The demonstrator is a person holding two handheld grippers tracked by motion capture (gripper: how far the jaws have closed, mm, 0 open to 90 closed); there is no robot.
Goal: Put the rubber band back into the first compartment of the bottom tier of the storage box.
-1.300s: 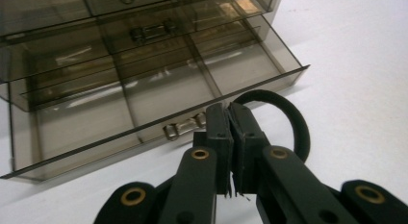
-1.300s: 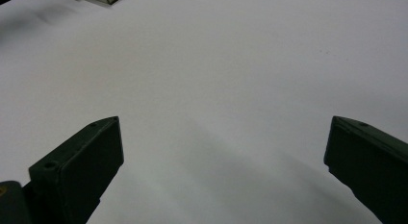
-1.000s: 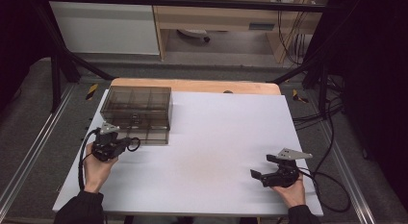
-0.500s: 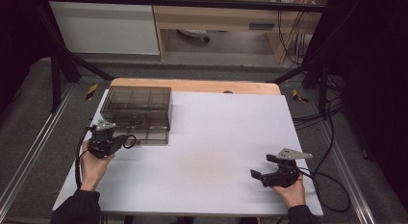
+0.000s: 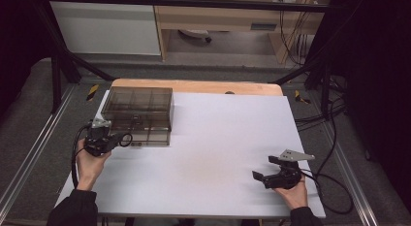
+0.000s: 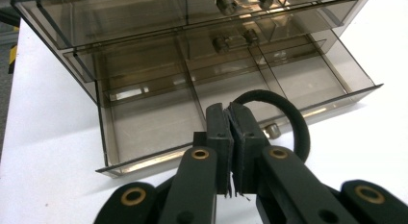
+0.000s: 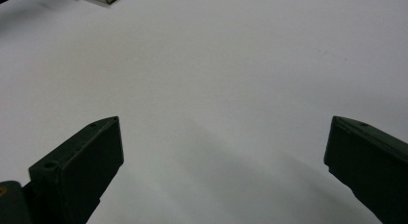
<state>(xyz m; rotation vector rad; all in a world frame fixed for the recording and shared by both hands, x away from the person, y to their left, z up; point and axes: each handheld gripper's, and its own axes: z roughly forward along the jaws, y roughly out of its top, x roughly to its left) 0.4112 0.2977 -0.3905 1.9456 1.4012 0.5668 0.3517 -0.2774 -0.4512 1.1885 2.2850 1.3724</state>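
In the left gripper view, the left gripper (image 6: 230,116) is clenched on a black hair tie (image 6: 288,119), whose loop hangs out to the right of the closed jaws at frame centre. Just beyond it the smoky transparent drawer box (image 6: 144,36) fills the upper half of the frame, with its lower drawer (image 6: 231,92) pulled out and divided into compartments. In the high view the same gripper (image 5: 115,140) sits at the left of the frame, beside the box's (image 5: 138,112) near left corner. The step in hand appears to be placing the tie in a drawer compartment. Procedure: carry the loop fully over the drawer's front wall before lowering; centre it above one compartment, clear of the dividers; release only when the loop hangs inside the walls. The right gripper (image 7: 223,152) rests released, jaws wide over the bare white table (image 7: 216,65), at lower right in the high view (image 5: 265,176).
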